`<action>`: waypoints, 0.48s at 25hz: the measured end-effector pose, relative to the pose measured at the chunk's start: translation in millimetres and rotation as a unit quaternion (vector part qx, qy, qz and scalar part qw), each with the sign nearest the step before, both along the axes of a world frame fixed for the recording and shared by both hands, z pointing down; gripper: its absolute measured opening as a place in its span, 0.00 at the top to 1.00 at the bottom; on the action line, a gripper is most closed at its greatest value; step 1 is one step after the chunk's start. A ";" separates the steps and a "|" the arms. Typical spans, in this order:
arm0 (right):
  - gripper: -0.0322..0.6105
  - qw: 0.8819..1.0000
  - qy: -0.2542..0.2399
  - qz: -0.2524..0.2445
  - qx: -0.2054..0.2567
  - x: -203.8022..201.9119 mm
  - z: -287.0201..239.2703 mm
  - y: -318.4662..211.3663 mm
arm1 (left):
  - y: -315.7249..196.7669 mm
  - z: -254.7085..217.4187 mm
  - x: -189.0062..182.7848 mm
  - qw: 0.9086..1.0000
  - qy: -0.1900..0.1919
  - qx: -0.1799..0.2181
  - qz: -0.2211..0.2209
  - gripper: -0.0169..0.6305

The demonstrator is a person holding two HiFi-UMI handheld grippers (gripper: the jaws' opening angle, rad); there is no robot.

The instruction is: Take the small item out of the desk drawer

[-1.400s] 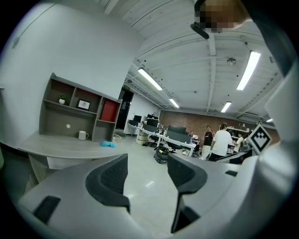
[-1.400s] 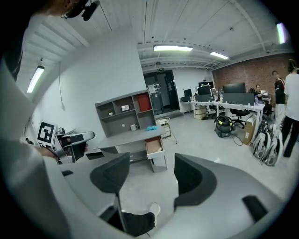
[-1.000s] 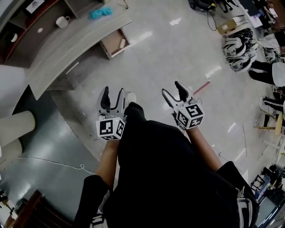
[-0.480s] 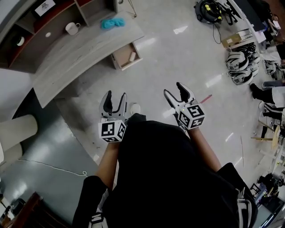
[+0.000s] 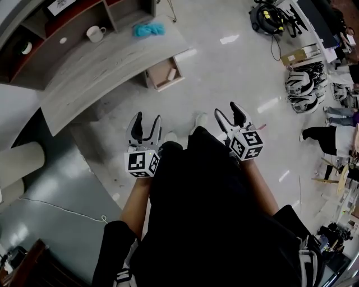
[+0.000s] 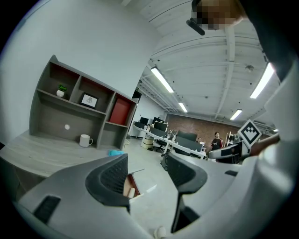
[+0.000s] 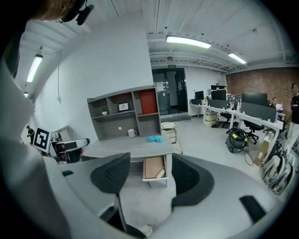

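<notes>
A grey desk [image 5: 106, 67] stands at the upper left of the head view, and its wooden drawer [image 5: 164, 73] hangs open at the desk's right end. Inside the drawer lies a small pale item [image 5: 171, 73]. Both grippers are held in front of the person's body, well short of the desk. The left gripper [image 5: 147, 119] is open and empty. The right gripper [image 5: 226, 111] is also open and empty. In the right gripper view, the drawer [image 7: 153, 168] and the item [image 7: 160, 173] show between the jaws, far off. The left gripper view catches the drawer [image 6: 131, 183] past its left jaw.
A white mug [image 5: 95, 33] and a blue cloth [image 5: 148, 28] sit on the desk below a shelf hutch [image 5: 67, 14]. At the right are a vacuum cleaner [image 5: 266, 12], piled helmets [image 5: 303, 87] and a person's legs [image 5: 320, 134]. A white column [image 5: 19, 160] and a floor cable [image 5: 61, 208] lie left.
The person has stepped toward the desk: desk and drawer have slid down and right in the head view. Both grippers stay open and have kept their pose.
</notes>
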State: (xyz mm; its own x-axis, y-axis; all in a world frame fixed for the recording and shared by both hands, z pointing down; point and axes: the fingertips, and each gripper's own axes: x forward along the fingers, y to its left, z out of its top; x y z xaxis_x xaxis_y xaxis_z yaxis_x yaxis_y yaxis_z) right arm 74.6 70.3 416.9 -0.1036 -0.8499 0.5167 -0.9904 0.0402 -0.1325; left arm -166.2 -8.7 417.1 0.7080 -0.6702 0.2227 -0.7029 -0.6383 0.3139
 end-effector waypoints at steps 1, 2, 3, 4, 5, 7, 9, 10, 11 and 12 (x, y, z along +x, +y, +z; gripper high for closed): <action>0.52 1.000 -0.002 -0.004 -0.002 -1.3 2.1 -3.9 | -1.0 1.7 -1.2 1.000 -0.001 -0.001 -0.004 0.60; 0.52 1.000 -0.005 -0.009 -0.003 -3.7 4.5 -8.1 | -1.9 3.5 -2.6 1.000 -0.003 -0.004 -0.008 0.60; 0.53 1.000 -0.008 -0.015 -0.005 -7.0 7.0 -12.5 | -3.1 5.3 -4.2 1.000 -0.004 -0.007 -0.012 0.60; 0.53 1.000 -0.011 -0.022 -0.007 -11.0 9.5 -17.4 | -4.6 6.7 -5.9 1.000 -0.004 -0.010 -0.016 0.60; 0.53 0.999 -0.014 -0.031 -0.009 -15.1 11.9 -22.8 | -6.5 7.5 -7.5 1.000 -0.005 -0.013 -0.021 0.60; 0.53 0.998 -0.021 -0.052 -0.013 -19.9 16.7 -36.0 | -11.6 7.2 -8.6 0.999 -0.008 -0.015 -0.035 0.60; 0.53 0.997 -0.029 -0.072 -0.015 -19.1 20.3 -52.3 | -18.5 4.9 -7.3 0.998 -0.012 -0.014 -0.055 0.60; 0.53 0.996 -0.034 -0.083 -0.015 -18.7 21.3 -61.9 | -22.6 3.5 -6.9 0.998 -0.013 -0.013 -0.066 0.60; 0.53 0.995 -0.038 -0.094 -0.014 -19.5 22.2 -72.6 | -27.1 2.4 -7.0 0.997 -0.015 -0.013 -0.077 0.60; 0.53 0.993 -0.042 -0.106 -0.013 -20.9 23.3 -84.7 | -32.3 1.6 -6.5 0.996 -0.017 -0.013 -0.086 0.60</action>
